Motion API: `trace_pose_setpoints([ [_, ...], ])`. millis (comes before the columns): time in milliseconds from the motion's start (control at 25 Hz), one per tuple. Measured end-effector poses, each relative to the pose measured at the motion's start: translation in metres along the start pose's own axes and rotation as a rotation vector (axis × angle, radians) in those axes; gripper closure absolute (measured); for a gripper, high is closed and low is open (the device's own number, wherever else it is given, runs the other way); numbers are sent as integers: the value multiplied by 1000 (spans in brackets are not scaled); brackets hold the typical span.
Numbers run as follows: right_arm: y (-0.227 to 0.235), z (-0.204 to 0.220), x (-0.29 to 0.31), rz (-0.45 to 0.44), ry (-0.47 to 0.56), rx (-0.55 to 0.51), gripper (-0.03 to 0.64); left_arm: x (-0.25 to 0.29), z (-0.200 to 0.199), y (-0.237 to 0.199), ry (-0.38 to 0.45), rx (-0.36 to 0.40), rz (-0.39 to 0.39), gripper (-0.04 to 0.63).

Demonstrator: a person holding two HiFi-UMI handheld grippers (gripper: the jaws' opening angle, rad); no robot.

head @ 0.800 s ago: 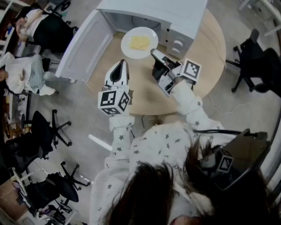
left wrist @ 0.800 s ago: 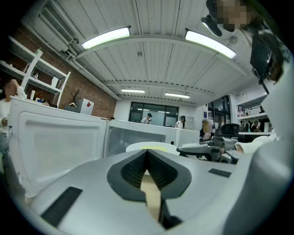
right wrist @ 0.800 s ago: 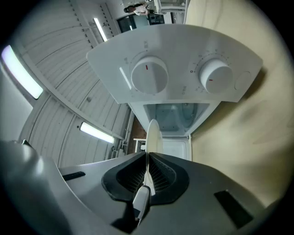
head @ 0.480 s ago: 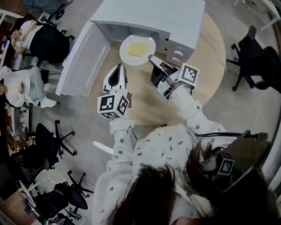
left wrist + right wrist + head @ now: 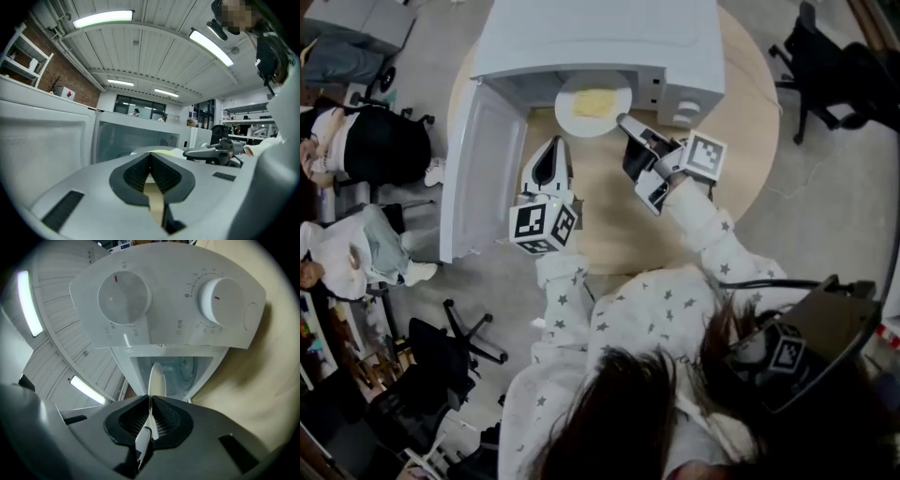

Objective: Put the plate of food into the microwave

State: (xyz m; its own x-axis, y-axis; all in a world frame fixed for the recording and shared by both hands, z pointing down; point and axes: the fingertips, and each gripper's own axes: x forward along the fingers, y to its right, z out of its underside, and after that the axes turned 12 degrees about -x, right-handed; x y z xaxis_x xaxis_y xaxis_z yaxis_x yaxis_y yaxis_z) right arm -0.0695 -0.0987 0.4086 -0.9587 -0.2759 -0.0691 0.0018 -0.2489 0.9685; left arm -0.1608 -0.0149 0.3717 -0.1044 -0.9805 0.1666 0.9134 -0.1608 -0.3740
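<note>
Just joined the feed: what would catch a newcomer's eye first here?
The white microwave on the round table, its door swung wide to the left. At its mouth, the right tool pinches the rim of the plate of food. The left tool hangs shut and empty beside it.

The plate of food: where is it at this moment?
In the head view, the plate is at the mouth of the microwave, top centre, its near rim pinched by the right gripper, with the open door to its left.
</note>
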Motion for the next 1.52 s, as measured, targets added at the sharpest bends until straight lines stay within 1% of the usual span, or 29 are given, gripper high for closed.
trace_pose_setpoints([
  [160, 12, -3, 12, 36, 92, -13, 600, 15, 2, -12, -39, 14, 87, 594],
  [400, 31, -21, 42, 73, 227, -13, 600, 53, -1, -37, -87, 27, 182, 594],
  [480, 32, -21, 43, 85, 252, -7, 598, 57, 0, -36, -98, 22, 206, 594],
  [600, 35, -19, 30, 108, 281, 6, 600, 56, 7, -24, -112, 19, 233, 594],
  [720, 50, -26, 33, 147, 304, 17, 598, 66, 11, -22, -124, 16, 245, 594],
  [840, 70, -33, 50, 187, 312, 17, 600, 85, 16, -35, -139, 12, 244, 594],
  [920, 76, -34, 59, 203, 317, 27, 598, 90, 16, -41, -144, 7, 242, 594],
  [1040, 76, -32, 55, 215, 326, 43, 598, 88, 18, -37, -149, 0, 243, 594],
  [1200, 79, -34, 54, 194, 337, 36, 598, 89, 24, -34, -160, -4, 244, 594],
  [1320, 84, -34, 56, 225, 337, 36, 598, 93, 25, -36, -168, -6, 244, 594],
  [1520, 90, -33, 58, 246, 335, 36, 598, 96, 30, -37, -174, -9, 243, 594],
])
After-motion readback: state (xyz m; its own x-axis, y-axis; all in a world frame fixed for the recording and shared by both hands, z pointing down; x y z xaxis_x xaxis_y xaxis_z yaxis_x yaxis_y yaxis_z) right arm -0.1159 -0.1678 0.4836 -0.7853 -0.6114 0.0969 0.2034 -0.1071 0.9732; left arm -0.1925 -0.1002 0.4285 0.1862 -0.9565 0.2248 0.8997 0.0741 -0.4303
